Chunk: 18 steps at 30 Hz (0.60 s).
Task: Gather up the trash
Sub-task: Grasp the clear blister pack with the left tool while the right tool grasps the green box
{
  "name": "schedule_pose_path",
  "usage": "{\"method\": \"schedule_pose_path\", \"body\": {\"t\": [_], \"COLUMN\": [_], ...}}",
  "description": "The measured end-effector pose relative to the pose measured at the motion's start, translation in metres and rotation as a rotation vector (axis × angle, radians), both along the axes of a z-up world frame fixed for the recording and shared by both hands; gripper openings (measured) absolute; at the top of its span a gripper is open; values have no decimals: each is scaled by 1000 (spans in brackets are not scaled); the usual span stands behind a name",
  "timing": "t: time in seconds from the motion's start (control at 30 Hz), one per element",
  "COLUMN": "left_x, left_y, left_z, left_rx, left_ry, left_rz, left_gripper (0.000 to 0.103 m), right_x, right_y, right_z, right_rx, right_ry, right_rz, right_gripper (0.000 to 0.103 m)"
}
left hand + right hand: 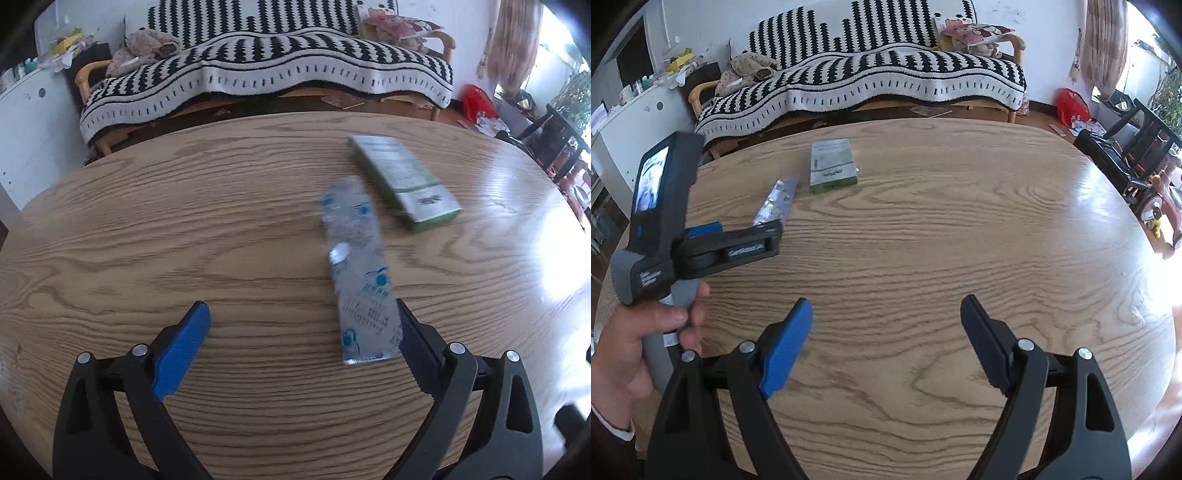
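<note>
Trash on the worktop [184,221] comes to two pieces: a silver foil blister strip [360,273] and a green carton [402,181]. The left tongs [303,332] stand spread wide over the wood, pinching nothing, and the strip's near end lies just inside their right-hand pad [417,354], seemingly touching it, while the rest runs away ahead of the tips. The carton lies beyond the strip, ahead and to the right, close to its far end but apart. To take the strip well, I judge the left tongs should shift rightward until the foil sits midway between the pads, come low enough to catch so thin a piece, then close across its narrow width; a flat strip could slide on smooth wood rather than lift. The right tongs [886,343] are likewise spread and empty, with only bare wood between them, and both pieces lie well ahead and to their left. Beyond the oval, glossy wood-grain surface, past the tongs, stands a sofa [258,70] under a black-and-white patterned throw.
</note>
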<state>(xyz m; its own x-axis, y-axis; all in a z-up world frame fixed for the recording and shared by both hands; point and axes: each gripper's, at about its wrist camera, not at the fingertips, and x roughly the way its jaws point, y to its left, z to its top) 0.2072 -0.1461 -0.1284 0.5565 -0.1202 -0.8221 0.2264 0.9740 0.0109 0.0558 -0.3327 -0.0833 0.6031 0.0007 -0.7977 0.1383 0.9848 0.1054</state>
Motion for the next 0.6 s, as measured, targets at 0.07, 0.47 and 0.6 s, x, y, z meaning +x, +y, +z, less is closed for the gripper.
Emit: {"method": "schedule_pose_path", "body": {"t": [0.07, 0.47, 0.6], "left_x": [1, 6, 12], "left_y": [10, 3, -4], "left_z": [0, 1, 0], "left_rx": [-1, -16, -3], "left_ry": [-7, -24, -33], "left_rz": [-17, -138, -160], "left_gripper": [93, 93, 90], "right_x": [10, 160, 206], "right_y": [1, 18, 18], "right_z": [0, -4, -15], "right_rx": [11, -3, 24], "right_ry": [5, 101, 141], "right_rz": [9, 117, 138], "right_gripper": [82, 84, 84]}}
